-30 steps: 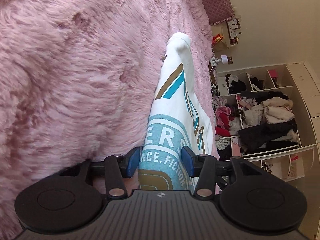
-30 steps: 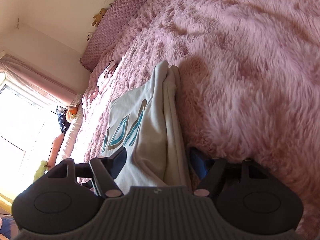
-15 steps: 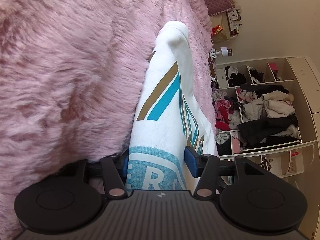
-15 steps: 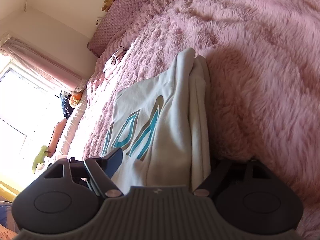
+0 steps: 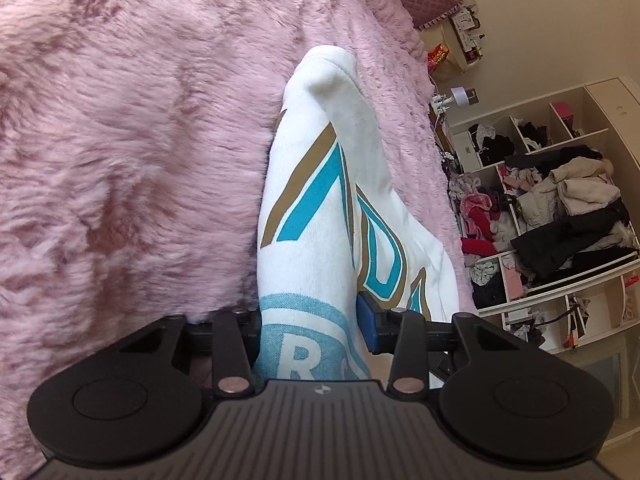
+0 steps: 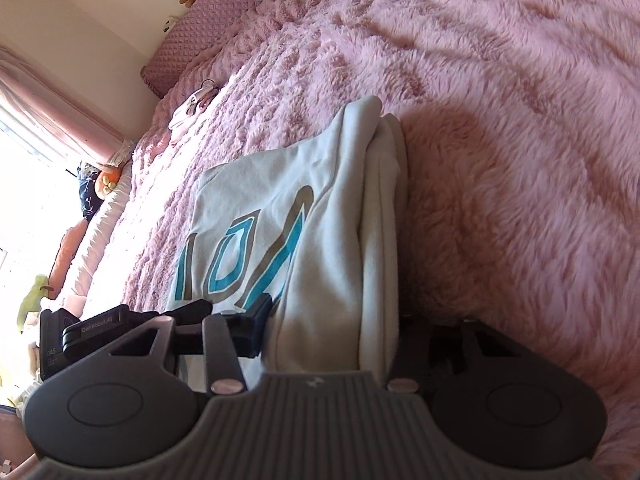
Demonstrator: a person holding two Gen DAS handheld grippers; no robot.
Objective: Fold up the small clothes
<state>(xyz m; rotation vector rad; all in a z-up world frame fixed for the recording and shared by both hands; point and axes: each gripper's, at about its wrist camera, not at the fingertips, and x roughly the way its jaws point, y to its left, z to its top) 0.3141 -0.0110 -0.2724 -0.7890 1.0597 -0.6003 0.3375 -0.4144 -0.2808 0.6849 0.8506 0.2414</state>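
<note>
A white sweatshirt [image 5: 320,208] with teal and brown lettering lies folded on the pink furry bedspread [image 5: 120,140]. My left gripper [image 5: 310,328] is shut on its near edge, the cloth bunched between the blue pads. In the right wrist view the same sweatshirt [image 6: 320,216] shows several stacked layers. My right gripper [image 6: 332,320] is shut on the folded layers at the near edge; its right finger is hidden behind the cloth and fur. The left gripper's body [image 6: 92,332] shows at the left in that view.
A pink quilted headboard cushion [image 6: 208,24] lies at the bed's far end. A small pale garment [image 6: 192,108] lies on the bedspread beyond the sweatshirt. Open white shelves [image 5: 552,216] stuffed with clothes stand past the bed's right side. A bright window [image 6: 24,168] is left.
Both grippers have slid further onto the sweatshirt's near edge and closed on it. The cloth now fills the gap between the fingers and its fold stands higher.
</note>
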